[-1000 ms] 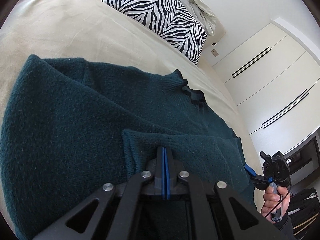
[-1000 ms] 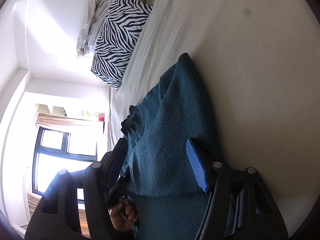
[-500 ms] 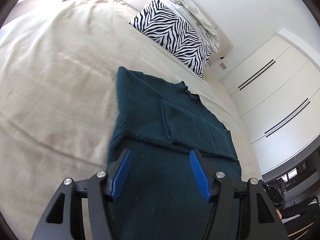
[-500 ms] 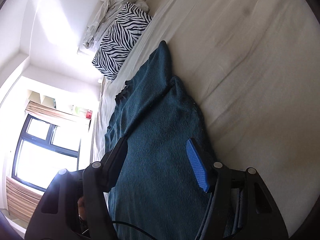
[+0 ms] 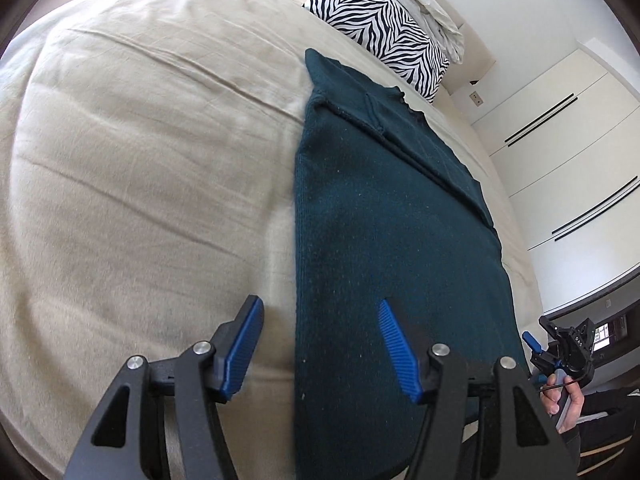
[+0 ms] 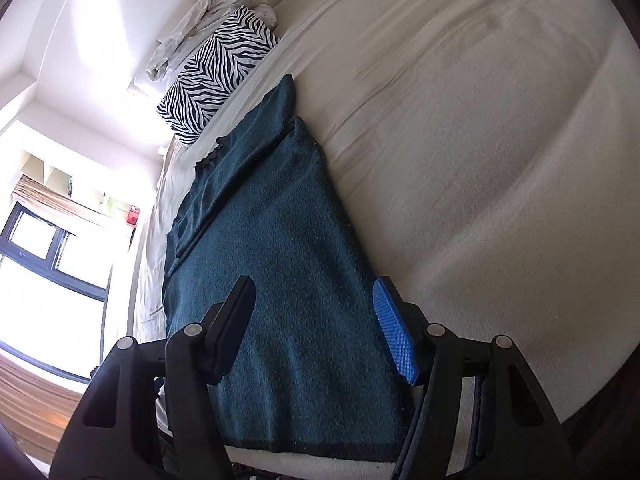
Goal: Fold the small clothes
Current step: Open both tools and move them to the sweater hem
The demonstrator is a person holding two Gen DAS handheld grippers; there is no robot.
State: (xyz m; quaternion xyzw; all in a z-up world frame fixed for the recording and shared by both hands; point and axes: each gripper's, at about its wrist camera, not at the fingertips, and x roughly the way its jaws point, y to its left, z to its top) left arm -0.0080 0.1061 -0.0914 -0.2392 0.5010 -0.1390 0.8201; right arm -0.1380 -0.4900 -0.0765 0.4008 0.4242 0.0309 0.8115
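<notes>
On the bed [image 5: 140, 152]: sleeve let go, left tongs [image 5: 320, 344] and right tongs [image 6: 316, 320] wide, empty, pulled back; sweater [image 5: 380, 240] ready for next fold

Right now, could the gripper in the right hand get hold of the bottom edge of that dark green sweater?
Probably yes. The right gripper is open and empty just above the sweater, whose hem lies flat at the near edge of the bed, with nothing covering it.

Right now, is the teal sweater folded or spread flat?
Partly folded: the teal sweater is a narrow strip on the bed, sleeves turned inward.
</notes>
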